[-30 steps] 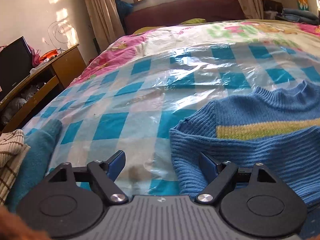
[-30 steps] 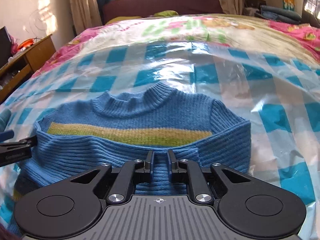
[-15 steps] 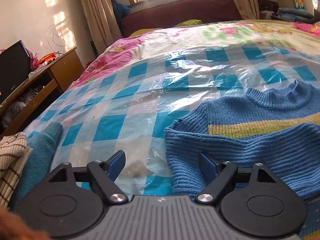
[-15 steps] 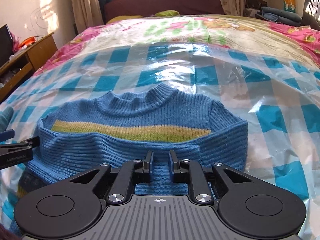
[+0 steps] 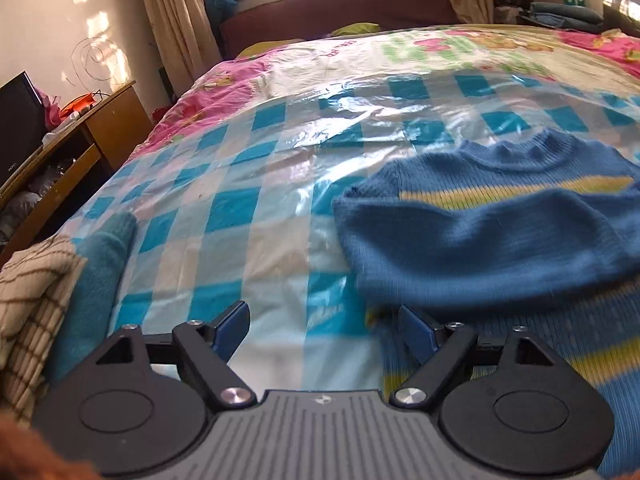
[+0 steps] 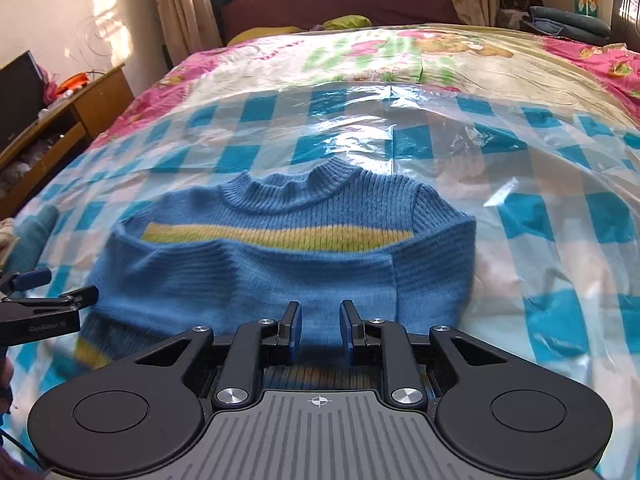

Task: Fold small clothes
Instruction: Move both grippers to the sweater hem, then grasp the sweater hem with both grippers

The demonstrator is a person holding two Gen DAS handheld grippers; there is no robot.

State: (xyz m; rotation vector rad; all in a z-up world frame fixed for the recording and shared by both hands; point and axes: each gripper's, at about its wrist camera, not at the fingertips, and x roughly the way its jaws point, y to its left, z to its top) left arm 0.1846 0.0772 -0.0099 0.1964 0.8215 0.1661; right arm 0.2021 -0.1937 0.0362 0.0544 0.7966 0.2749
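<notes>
A small blue knit sweater (image 6: pixel 280 272) with a yellow chest stripe lies flat on the bed, both sleeves folded across its front. My right gripper (image 6: pixel 320 308) hovers over the sweater's lower middle. Its jaws are opening, with a narrow gap between them that shows the knit lying below, and the pads press on nothing. In the left wrist view the sweater (image 5: pixel 480 232) fills the right side. My left gripper (image 5: pixel 322 312) stands wide open over the plastic sheet at the sweater's left edge, with nothing between its fingers. The left gripper (image 6: pixel 64 286) also shows at the left border of the right wrist view.
A clear plastic sheet (image 5: pixel 240 208) covers the blue-checked bedspread. A teal garment (image 5: pixel 100 264) and a beige checked cloth (image 5: pixel 28 292) are piled at the near left. A wooden cabinet (image 5: pixel 108 120) stands left of the bed, and a dark headboard (image 5: pixel 340 4) is at the far end.
Both grippers have drawn back and risen, so the sweater sits farther off and its striped hem shows. The right jaws have parted from nearly shut. The left jaws stay wide.
</notes>
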